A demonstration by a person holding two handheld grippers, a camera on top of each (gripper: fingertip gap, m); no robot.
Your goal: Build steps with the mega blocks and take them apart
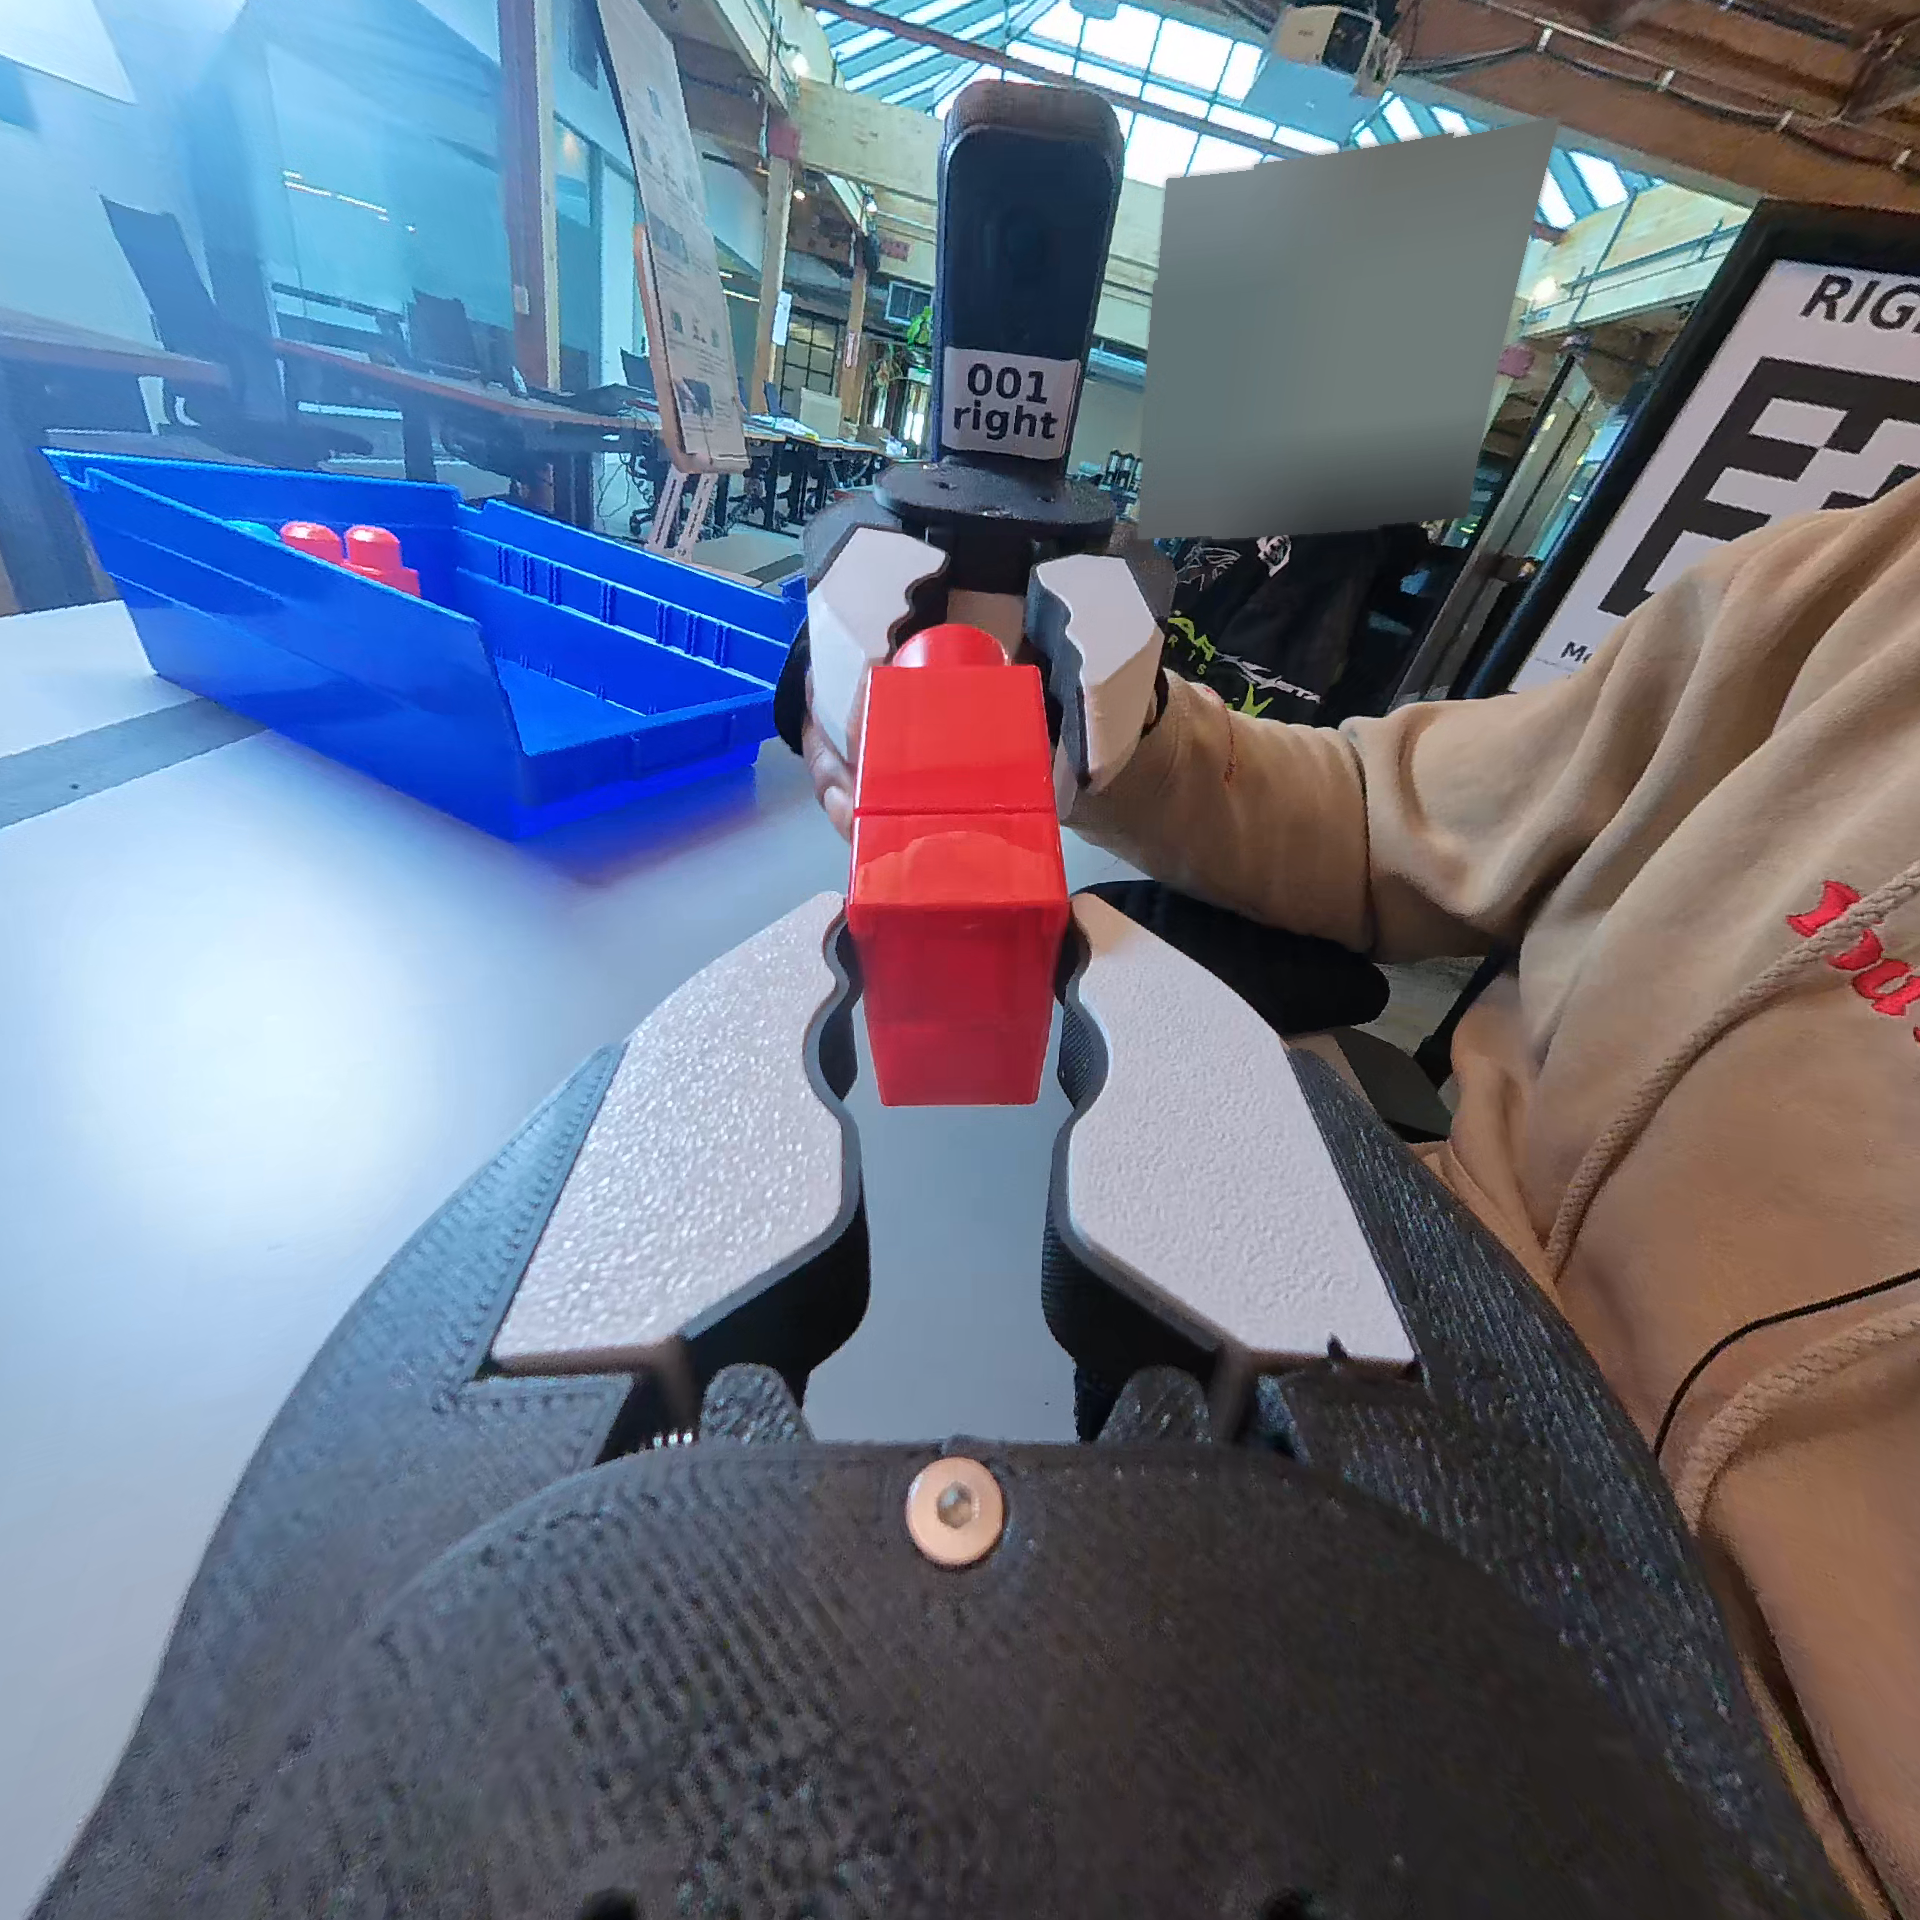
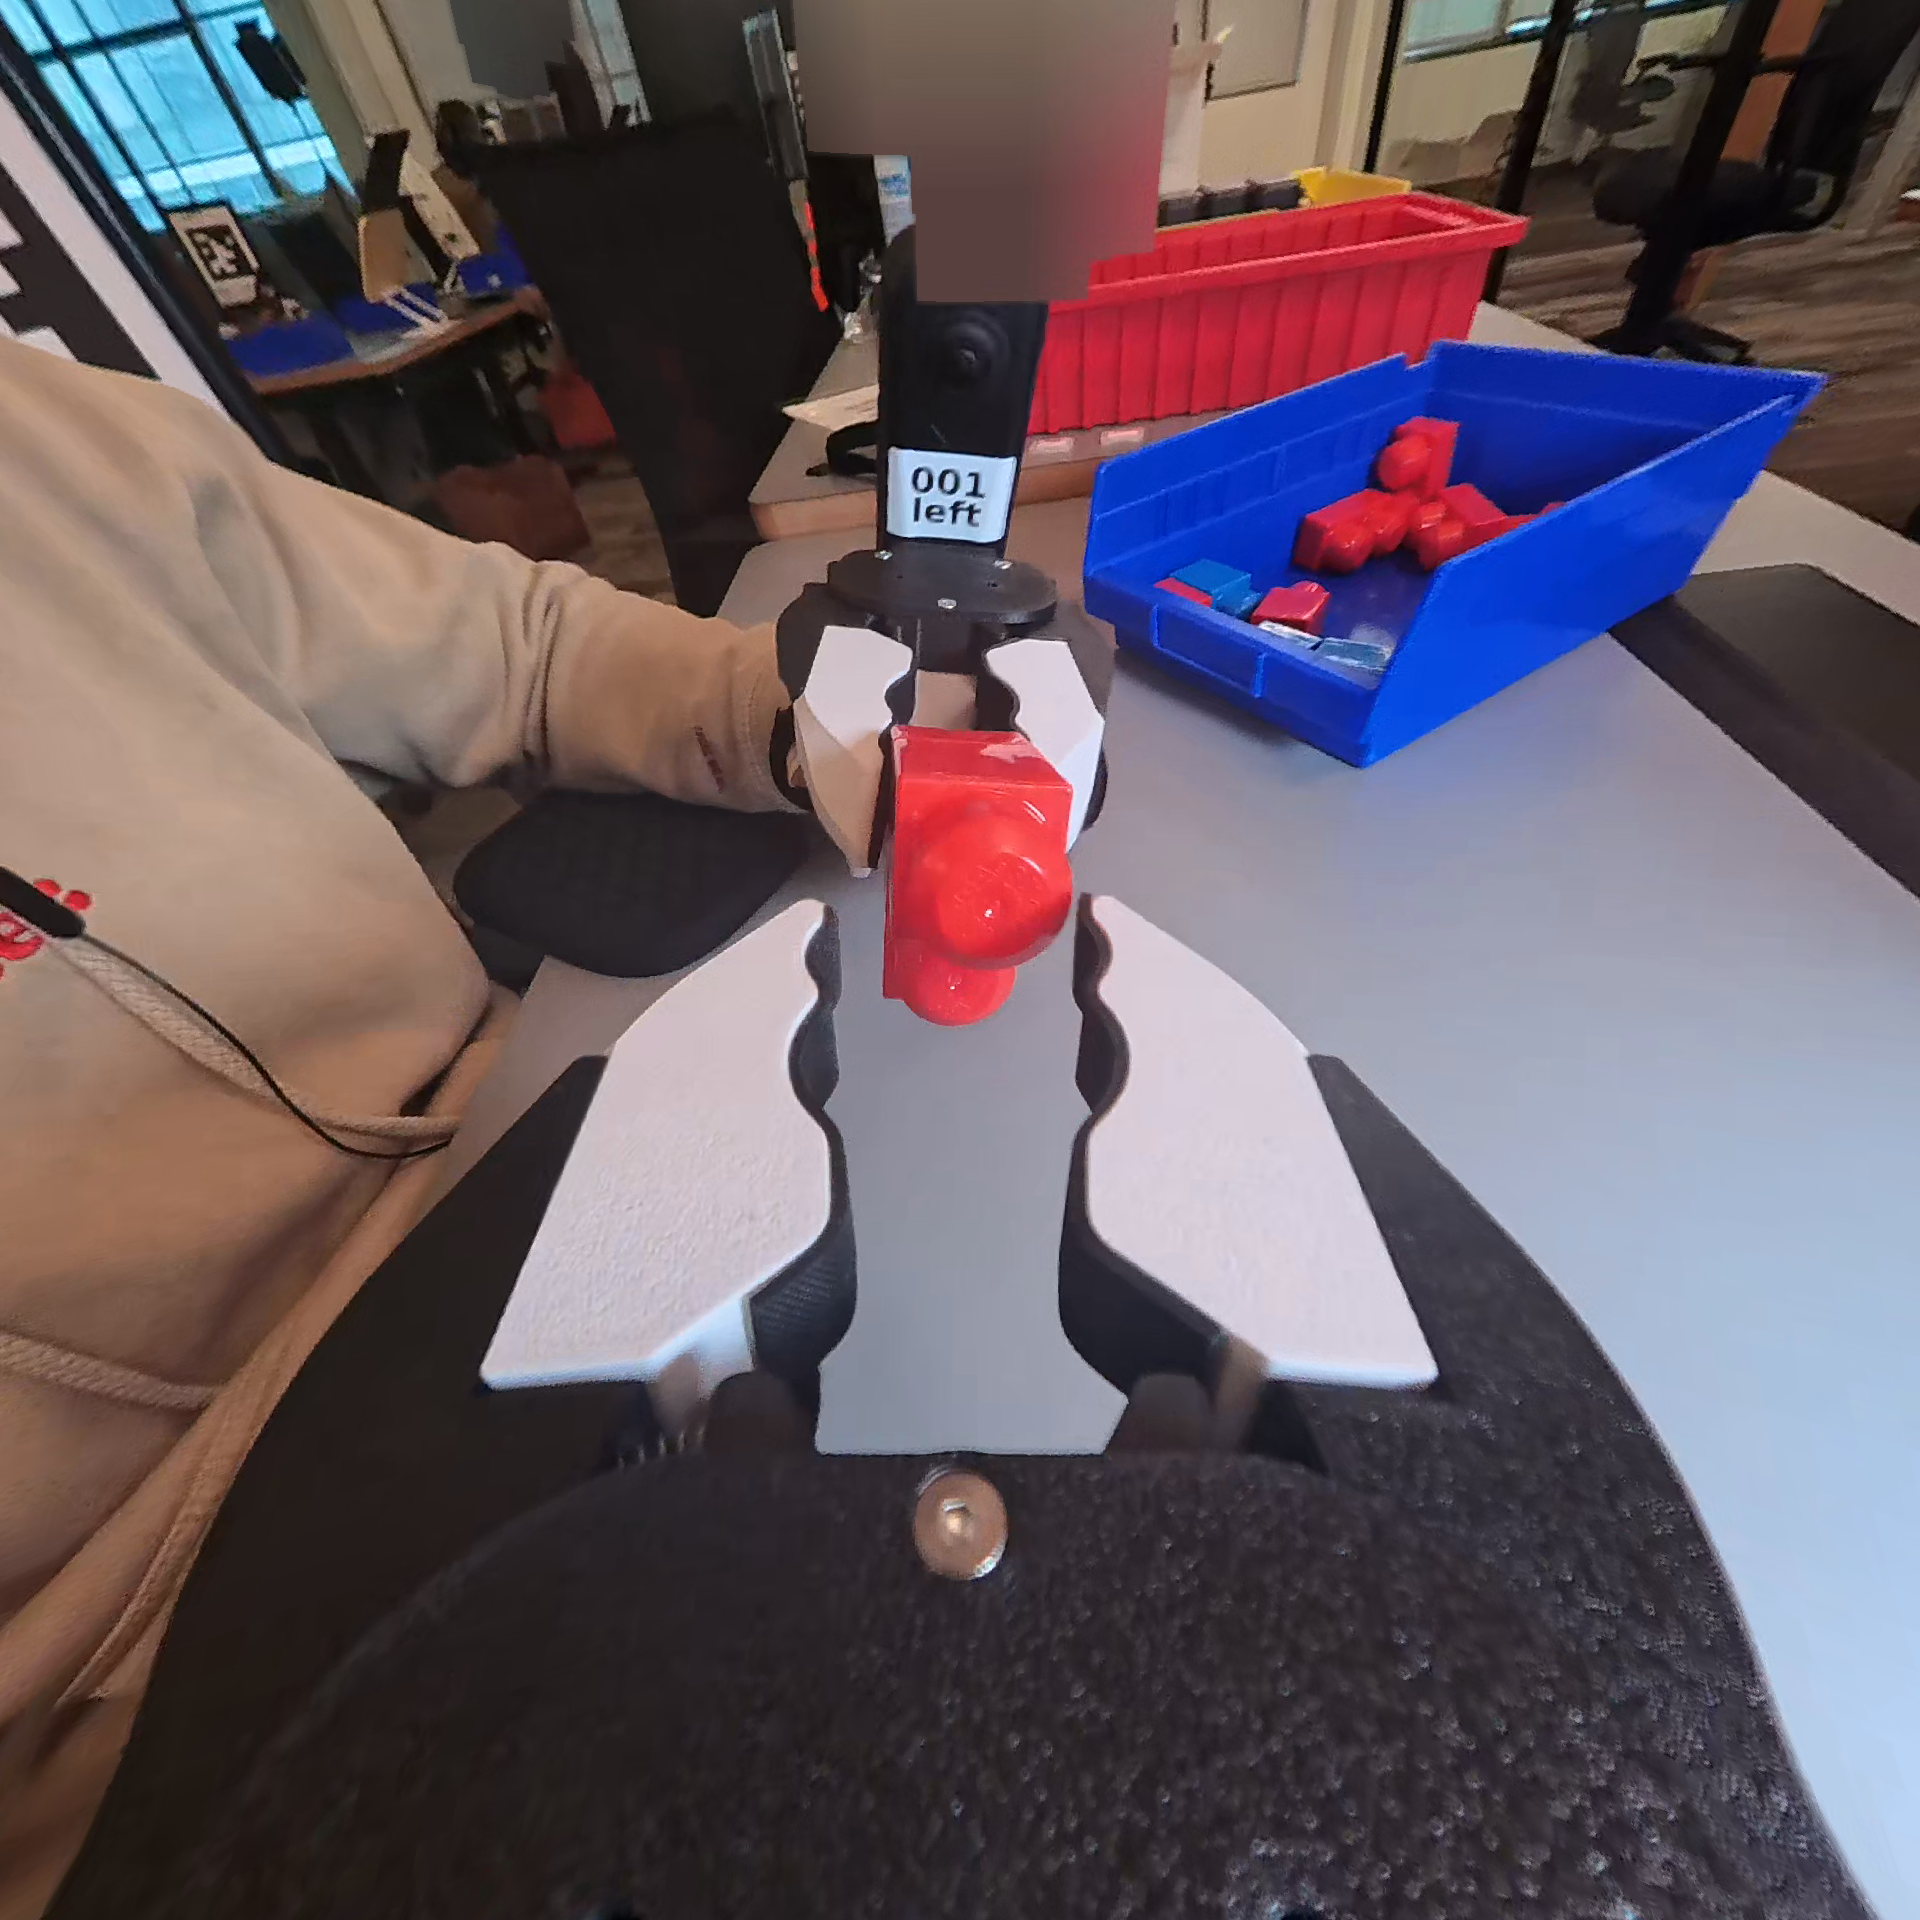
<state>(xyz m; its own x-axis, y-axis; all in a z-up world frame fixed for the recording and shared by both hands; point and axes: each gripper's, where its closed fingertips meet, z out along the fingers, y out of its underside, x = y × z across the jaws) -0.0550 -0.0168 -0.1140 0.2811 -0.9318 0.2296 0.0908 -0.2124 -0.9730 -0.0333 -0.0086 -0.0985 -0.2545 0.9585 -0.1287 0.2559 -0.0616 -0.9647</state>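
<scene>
in the lower centre of the left wrist view, the left gripper [image 1: 956, 966] was seen clamped on the near end of two joined red blocks [image 1: 956, 831], held above the grey table [image 1: 260, 1039]. beyond, at frame centre, the right gripper [image 1: 971, 665] was spread around the far block's stud, contact unclear. at upper left, a blue bin [image 1: 436, 665] holding more red blocks [image 1: 353, 551] was shown.

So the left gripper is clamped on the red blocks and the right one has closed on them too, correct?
Not quite. The left gripper does clamp the red blocks, but the right wrist view shows the right gripper open, its fingers clear of the blocks.
</scene>
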